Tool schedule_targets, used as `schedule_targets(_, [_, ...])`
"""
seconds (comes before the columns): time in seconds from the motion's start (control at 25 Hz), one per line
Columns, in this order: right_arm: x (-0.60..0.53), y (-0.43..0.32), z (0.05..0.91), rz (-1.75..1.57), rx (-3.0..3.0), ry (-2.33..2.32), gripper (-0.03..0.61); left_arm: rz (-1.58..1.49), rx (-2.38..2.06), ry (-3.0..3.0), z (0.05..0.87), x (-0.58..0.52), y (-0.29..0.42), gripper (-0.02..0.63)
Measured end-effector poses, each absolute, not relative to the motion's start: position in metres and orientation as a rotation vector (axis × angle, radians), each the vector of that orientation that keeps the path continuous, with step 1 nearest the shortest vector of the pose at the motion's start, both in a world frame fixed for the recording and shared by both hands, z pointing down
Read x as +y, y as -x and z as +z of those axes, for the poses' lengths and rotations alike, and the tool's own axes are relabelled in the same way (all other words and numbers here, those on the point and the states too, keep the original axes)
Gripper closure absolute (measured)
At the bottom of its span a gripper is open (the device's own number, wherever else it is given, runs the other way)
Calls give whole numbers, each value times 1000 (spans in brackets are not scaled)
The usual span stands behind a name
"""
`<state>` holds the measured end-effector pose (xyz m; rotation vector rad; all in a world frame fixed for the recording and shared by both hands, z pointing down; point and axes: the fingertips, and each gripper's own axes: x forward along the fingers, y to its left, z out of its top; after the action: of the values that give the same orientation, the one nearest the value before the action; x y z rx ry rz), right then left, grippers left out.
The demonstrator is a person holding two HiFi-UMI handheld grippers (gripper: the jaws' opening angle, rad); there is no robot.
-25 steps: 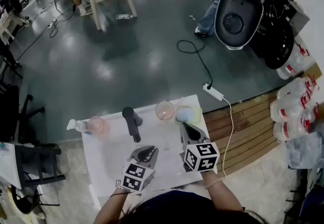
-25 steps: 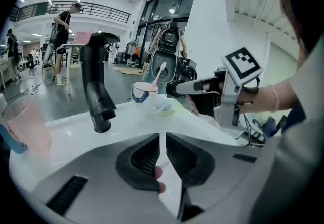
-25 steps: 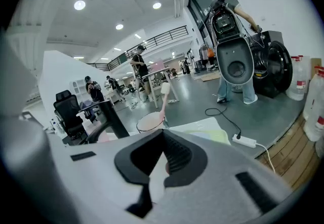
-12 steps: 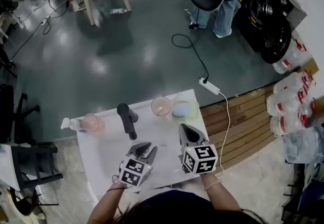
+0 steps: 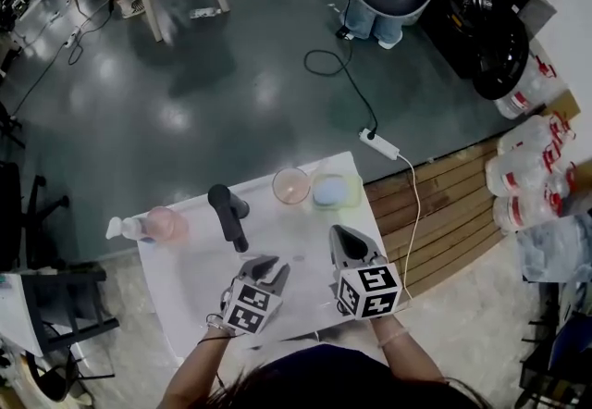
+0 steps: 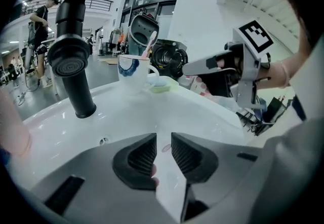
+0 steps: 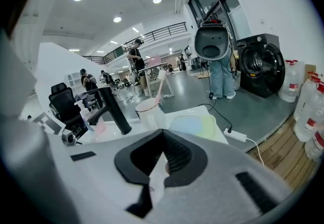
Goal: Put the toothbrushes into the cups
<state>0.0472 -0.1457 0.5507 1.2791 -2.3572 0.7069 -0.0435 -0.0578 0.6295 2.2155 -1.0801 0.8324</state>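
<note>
A pink-rimmed cup stands on the sink's back edge, right of the black faucet. A pink toothbrush leans inside the cup, also seen as toothbrush in cup. My left gripper hangs low over the white basin; its jaws have just been opening and stand open with nothing between them. My right gripper hovers at the basin's right side, pointing toward the cup, jaw tips together and nothing seen in them.
A blue-green soap dish sits right of the cup. A soap bottle stands at the sink's back left. Beyond lie a power strip and cable on the floor, a standing person, a washing machine and water jugs.
My left gripper's jaws have parted from shut to open and it has sunk toward the basin. The right gripper has shifted slightly. The person on the floor has moved left.
</note>
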Motion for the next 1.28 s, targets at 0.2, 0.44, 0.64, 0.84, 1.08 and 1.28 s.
schedule_targets(0.2, [-141,-54,557,713,-2332,-1296,577,875,-1053,-2226,643,-59,43,535])
schedule_targets(0.44, [-136,-61,562,651,-2304,-1288,577,946,-990,-2216,659,-58,41,535])
schedule_targets(0.64, [-133,-65,566,647,-2283,-1295,578,1023,-947,-2200,676,-56,42,535])
schedule_targets(0.84, [-130,-74,571,652,-2261,-1311,578,1073,-915,-2193,690,-56,41,535])
schedule_targets(1.08, [-127,-80,575,658,-2235,-1332,578,1141,-871,-2208,702,-58,42,535])
schedule_targets(1.28, [-123,-86,576,664,-2217,-1352,578,1192,-828,-2226,711,-58,40,535])
